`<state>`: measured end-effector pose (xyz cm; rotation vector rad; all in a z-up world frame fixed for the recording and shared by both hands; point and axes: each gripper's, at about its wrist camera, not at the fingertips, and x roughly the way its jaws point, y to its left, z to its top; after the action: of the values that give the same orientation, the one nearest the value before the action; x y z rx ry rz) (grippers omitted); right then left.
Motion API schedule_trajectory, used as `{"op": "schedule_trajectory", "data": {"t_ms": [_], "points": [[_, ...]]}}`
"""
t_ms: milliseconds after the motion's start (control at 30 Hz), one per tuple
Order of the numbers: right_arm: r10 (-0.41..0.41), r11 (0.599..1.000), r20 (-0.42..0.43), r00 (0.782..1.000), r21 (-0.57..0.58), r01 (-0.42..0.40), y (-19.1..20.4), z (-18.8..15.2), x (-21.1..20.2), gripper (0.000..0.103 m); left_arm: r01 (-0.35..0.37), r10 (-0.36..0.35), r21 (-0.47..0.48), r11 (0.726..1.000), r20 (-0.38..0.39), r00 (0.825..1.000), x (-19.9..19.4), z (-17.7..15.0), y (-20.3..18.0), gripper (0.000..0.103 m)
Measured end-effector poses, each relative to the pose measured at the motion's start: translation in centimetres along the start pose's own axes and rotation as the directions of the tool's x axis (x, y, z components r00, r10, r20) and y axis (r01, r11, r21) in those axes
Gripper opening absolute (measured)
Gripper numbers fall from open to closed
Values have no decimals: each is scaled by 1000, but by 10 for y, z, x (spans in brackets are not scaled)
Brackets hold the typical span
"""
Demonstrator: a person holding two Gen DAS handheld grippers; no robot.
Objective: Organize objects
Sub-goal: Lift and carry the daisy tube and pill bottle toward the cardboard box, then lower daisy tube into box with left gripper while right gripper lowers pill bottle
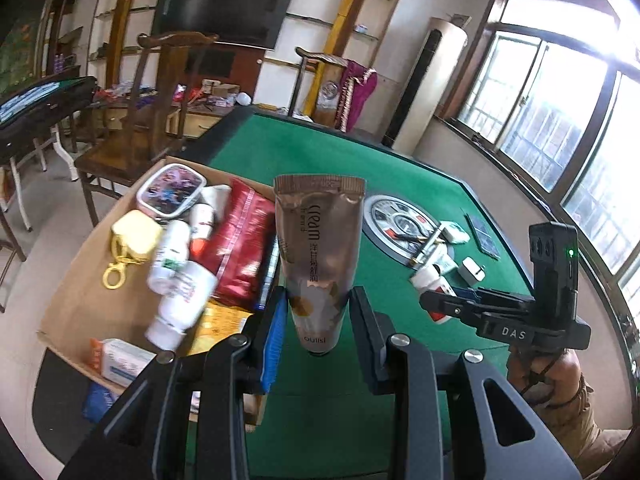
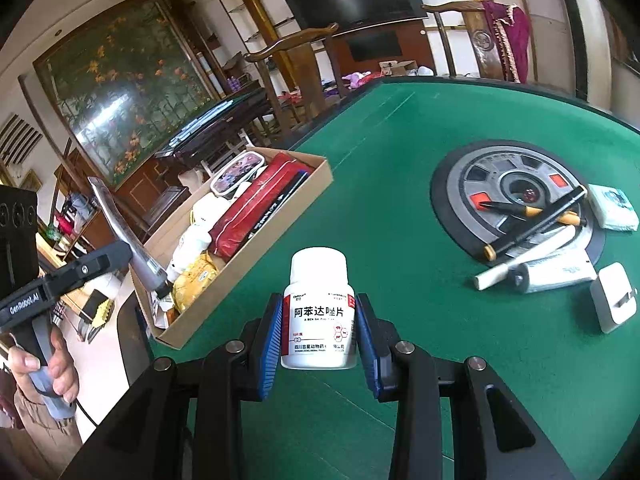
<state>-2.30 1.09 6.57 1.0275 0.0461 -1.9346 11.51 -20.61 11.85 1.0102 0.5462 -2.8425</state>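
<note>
Green felt of a mahjong table [image 2: 400,152] spreads under both grippers. The left gripper [image 1: 318,316] stands partly closed, its pads pressing the lower end of a brown cream tube [image 1: 320,248] held upright, cap down, above the table edge just beside a cardboard box [image 1: 100,292]. The box sits at the table's left edge and is crowded: a red pouch [image 1: 240,248], a yellow case with a ring clip [image 1: 134,240], a lidded container with a printed top [image 1: 172,192], white bottles [image 1: 176,276] and a small packet [image 1: 120,360] lie packed together. The right gripper [image 2: 318,330] is likewise partly closed, clamped on a white pill bottle [image 2: 318,312] with a red-edged label, held upright over the felt, near the box's front corner. On the table's round centre panel [image 2: 480,184] lie dark pens with orange bands [image 2: 532,216]; a white tube [image 2: 556,272] rests at its rim, a white charger plug [image 2: 614,300] just beside that, and a pale packet of tissues [image 2: 614,208] at the panel's right edge. Nothing lies on the felt between the pill bottle and the box. In the right wrist view a hand [image 2: 44,364] grips the left tool's handle. Wooden chairs [image 1: 160,100] stand behind the table
</note>
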Motion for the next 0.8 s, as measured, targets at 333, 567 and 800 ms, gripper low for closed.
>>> {"op": "schedule_trajectory", "data": {"t_ms": [333, 567, 800], "points": [[24, 999, -16, 1000, -33, -24, 16, 5, 13, 38, -86, 89, -55, 995, 40, 995, -27, 4, 36, 31], [37, 998, -28, 999, -52, -38, 27, 7, 22, 38, -134, 137, -81, 988, 40, 990, -34, 4, 59, 31], [45, 997, -39, 998, -65, -48, 37, 8, 29, 38, -196, 200, -115, 974, 19, 980, -31, 6, 89, 31]]}}
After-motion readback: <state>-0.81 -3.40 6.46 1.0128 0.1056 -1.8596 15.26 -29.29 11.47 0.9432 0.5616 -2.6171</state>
